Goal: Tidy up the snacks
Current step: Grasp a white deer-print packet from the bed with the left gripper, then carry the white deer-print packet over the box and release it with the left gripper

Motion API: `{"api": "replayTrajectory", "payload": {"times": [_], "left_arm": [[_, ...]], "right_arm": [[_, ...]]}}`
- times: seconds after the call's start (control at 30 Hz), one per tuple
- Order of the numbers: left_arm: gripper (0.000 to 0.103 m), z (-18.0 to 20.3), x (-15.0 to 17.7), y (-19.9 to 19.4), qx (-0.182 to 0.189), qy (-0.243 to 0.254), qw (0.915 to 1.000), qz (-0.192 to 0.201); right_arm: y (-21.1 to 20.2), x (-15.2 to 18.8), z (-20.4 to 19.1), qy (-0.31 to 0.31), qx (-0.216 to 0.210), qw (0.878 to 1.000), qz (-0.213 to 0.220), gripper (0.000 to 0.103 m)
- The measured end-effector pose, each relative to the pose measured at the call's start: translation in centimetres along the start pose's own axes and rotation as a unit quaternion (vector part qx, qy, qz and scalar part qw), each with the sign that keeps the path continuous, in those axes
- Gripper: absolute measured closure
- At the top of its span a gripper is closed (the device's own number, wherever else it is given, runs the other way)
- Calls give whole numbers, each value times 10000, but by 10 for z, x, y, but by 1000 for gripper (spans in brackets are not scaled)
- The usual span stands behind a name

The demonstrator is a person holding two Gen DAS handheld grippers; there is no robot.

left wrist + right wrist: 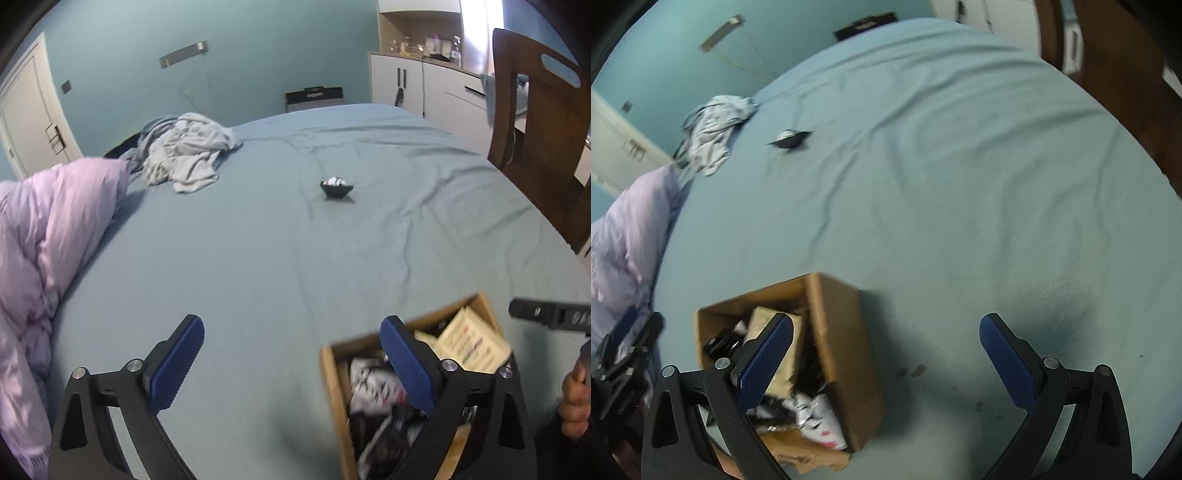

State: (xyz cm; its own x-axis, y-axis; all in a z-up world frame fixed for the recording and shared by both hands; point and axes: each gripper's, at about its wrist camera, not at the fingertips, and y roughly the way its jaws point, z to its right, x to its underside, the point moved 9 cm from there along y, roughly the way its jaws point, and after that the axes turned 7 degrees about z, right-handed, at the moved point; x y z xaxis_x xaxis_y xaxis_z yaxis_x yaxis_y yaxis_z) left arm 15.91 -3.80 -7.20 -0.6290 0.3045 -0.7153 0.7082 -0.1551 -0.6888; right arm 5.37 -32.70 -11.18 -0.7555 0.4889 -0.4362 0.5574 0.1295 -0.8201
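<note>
A brown cardboard box point(334, 384) holding several snack packets sits on the blue bed sheet; it also shows in the right wrist view point(842, 332). A black-and-white packet point(373, 384) and a cream packet point(472, 343) lie inside. One loose dark snack packet point(337, 187) lies far out on the sheet, also in the right wrist view point(790, 138). My left gripper point(291, 363) is open and empty, its right finger over the box. My right gripper point(886, 363) is open and empty, its left finger over the box.
A lilac quilt point(44, 240) is heaped at the left and grey crumpled clothes point(188, 155) lie beyond it. A wooden chair point(539, 129) stands at the bed's right edge. White cabinets point(424, 85) stand behind. Small crumbs point(918, 369) lie beside the box.
</note>
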Motion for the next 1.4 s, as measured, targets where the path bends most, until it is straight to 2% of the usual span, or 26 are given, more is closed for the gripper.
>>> {"api": "replayTrajectory", "payload": {"times": [0.07,0.13,0.23,0.4,0.5,0.57,0.73,0.93,0.97,1.03,1.07,1.13,1.27,1.4], "left_arm": [[5,3,-15,9,63,-19,10000,-50],[0,9,-34,24,187,-37,9997,-131],[0,19,-54,51,290,55,9991,-317],[0,37,-84,113,194,365,9971,-641],[0,52,-93,157,252,510,9935,-987],[0,58,-98,183,162,551,9914,-1180],[0,65,-117,235,105,328,9901,-1358],[0,69,-127,278,87,129,9891,-1465],[3,70,-127,284,103,80,9882,-1528],[23,72,-125,291,151,30,9866,-1627],[29,73,-122,294,177,17,9855,-1687],[61,78,-117,296,316,-25,9825,-1838],[74,87,-114,284,771,-36,9801,-1828],[75,90,-117,257,816,89,9815,-1730]], "right_arm": [[5,-3,16,278,162,9995,-67,1],[7,-6,25,586,118,9982,-96,1],[11,-11,28,757,-10,9971,-113,1],[20,-12,23,653,-190,9975,-175,1],[24,-10,23,626,-256,9974,-236,1],[32,-10,22,662,-355,9966,-326,1],[49,-6,23,626,-427,9953,-608,1],[65,-11,25,559,-462,9950,-691,1],[66,-13,26,565,-464,9950,-687,1],[68,-14,29,587,-482,9948,-680,1],[69,-14,29,611,-516,9945,-678,1],[69,-15,30,643,-573,9942,-650,1],[62,-18,36,642,-588,9950,-484,1],[55,-19,40,598,-578,9958,-373,1]]}}
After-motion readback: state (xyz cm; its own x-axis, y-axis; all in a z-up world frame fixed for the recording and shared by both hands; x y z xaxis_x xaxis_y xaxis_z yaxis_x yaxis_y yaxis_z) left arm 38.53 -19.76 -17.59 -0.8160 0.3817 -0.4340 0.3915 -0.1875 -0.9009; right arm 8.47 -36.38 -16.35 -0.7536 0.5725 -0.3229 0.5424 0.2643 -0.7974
